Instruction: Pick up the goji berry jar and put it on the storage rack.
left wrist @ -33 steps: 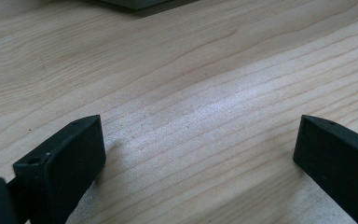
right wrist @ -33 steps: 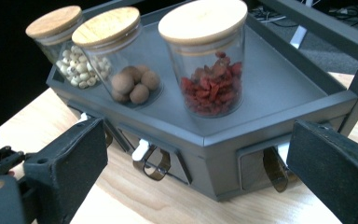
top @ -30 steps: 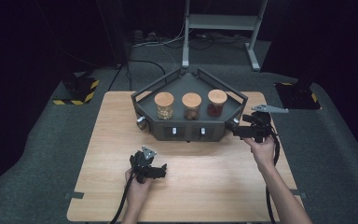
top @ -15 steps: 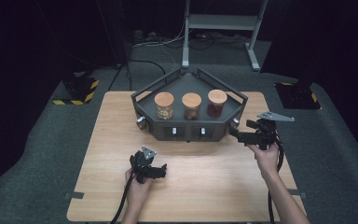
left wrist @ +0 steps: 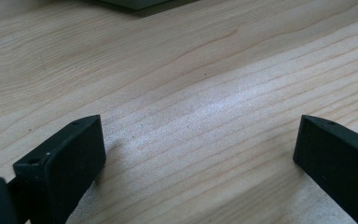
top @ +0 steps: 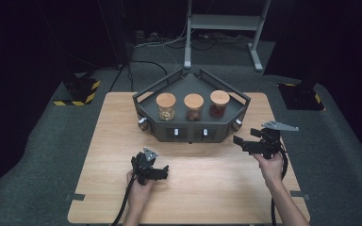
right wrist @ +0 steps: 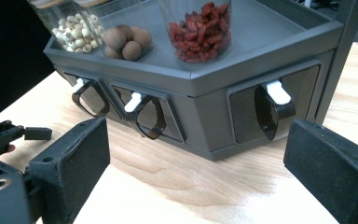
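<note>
Right gripper view: the right gripper (right wrist: 196, 172) hangs with jaws spread wide, empty, just short of the dark grey angled drawer cabinet (right wrist: 205, 100) and facing its white-tabbed black loop handle (right wrist: 272, 109). No drawer looks pulled out yet; grasping and pulling remain. The left gripper (top: 156, 173) rests low over the pale wooden table (top: 207, 188), jaws apart, holding nothing.

Dark room; grey carpet floor (top: 37, 155); light wooden table (top: 113, 141); grey metal stand (top: 224, 23) behind; yellow-black striped bases (top: 78, 92).
</note>
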Demonstrator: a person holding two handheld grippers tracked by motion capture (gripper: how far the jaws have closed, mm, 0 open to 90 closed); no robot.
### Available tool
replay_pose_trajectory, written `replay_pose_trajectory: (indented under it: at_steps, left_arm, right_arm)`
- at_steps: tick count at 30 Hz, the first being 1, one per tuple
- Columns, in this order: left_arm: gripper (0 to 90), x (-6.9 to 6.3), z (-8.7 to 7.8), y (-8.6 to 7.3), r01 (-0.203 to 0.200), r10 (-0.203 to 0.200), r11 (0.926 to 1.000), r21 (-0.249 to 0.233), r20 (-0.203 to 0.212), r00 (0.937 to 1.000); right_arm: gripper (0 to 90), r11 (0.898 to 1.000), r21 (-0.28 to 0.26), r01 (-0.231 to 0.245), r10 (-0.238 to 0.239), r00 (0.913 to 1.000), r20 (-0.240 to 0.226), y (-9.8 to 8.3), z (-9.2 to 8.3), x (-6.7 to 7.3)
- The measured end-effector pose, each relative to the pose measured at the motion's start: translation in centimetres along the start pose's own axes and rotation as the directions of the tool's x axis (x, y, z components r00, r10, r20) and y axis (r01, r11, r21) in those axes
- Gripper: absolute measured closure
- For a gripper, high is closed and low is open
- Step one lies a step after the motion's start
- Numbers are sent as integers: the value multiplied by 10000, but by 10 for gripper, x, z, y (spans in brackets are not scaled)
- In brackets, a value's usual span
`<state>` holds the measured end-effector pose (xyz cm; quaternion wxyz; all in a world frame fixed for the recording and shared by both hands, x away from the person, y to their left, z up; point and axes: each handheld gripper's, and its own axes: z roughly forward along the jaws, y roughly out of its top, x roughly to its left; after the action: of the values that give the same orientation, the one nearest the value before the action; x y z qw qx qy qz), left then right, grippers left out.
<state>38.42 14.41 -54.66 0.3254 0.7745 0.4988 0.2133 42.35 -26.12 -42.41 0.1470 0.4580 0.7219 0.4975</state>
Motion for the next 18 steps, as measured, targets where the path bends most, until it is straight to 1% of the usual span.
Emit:
replay_pose_trajectory:
  at_steps: [8,12,18]
  left_arm:
    - [23,0,0,0,0,0,10000,2,0,10000]
    - [23,0,0,0,6,-6,10000,2,0,10000]
    - [23,0,0,0,5,-5,10000,2,1,10000]
  right_arm:
    - [70,10000,77,-27,27,10000,45,-10,1,-3]
    - [86,9999,160,32,-33,10000,28,-14,2,-4]
    - [86,9993,335,168,-176,9996,233,-22,3,-5]
